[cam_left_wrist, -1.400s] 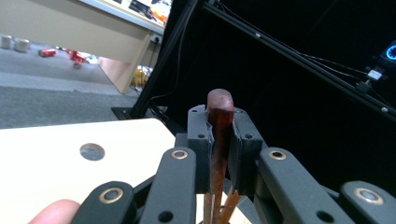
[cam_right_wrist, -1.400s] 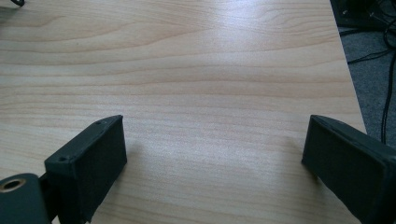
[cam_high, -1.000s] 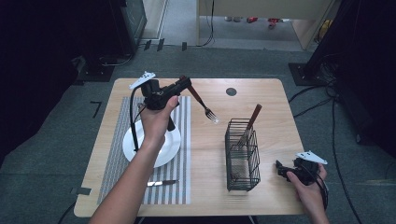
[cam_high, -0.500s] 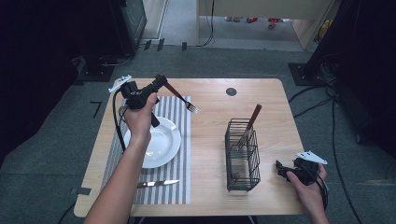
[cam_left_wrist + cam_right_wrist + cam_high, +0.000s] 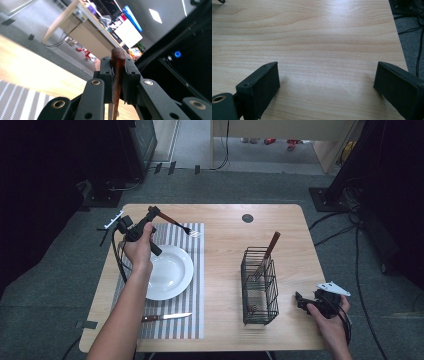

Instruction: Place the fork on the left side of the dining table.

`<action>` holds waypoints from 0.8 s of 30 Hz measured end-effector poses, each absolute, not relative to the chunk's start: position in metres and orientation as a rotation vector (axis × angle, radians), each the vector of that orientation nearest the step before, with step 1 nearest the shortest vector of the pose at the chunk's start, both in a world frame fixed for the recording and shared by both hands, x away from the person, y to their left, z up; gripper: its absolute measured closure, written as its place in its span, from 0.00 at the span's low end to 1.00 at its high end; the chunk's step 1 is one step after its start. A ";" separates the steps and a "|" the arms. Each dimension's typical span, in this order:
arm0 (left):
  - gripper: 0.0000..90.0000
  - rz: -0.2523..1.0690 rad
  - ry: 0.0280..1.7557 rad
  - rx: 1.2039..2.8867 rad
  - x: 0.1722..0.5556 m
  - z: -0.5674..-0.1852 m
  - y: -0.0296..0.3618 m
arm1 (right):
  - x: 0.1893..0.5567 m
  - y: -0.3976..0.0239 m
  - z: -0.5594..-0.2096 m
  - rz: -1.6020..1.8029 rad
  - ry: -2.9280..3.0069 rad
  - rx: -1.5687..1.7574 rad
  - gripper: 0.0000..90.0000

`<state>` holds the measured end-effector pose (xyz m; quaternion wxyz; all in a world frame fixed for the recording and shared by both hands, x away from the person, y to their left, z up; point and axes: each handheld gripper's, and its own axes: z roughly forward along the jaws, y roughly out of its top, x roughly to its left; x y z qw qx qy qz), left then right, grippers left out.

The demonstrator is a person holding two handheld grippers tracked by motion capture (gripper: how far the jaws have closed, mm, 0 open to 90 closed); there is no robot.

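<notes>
Left gripper [image 5: 150, 215] clamps the brown wooden handle of a metal fork [image 5: 176, 223], held over the far edge of the grey striped placemat [image 5: 192, 285], beyond the round white plate [image 5: 172, 275]. Right gripper [image 5: 301, 301] rests wide apart on the pale wooden table [image 5: 225, 240], beside the black wire cutlery basket [image 5: 260, 285].

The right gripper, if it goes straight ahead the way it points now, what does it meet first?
Probably the wire caddy. The right gripper lies low on the table, jaws open toward the caddy's base, bare wood between them. Depth is uncertain.
</notes>
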<state>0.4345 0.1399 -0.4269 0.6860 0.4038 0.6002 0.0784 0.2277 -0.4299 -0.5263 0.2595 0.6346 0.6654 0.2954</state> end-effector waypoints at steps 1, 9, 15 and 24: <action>0.91 0.176 1.360 0.893 0.436 -0.431 0.142 | 0.228 -0.430 -0.526 0.800 1.803 1.719 0.06; 0.91 0.131 1.460 0.757 0.443 -0.464 0.156 | 0.228 -0.430 -0.526 0.800 1.803 1.720 0.06; 0.91 0.118 1.537 0.656 0.445 -0.485 0.162 | 0.228 -0.430 -0.526 0.800 1.803 1.719 0.06; 0.90 0.167 1.610 0.603 0.447 -0.497 0.167 | 0.228 -0.430 -0.526 0.801 1.803 1.720 0.06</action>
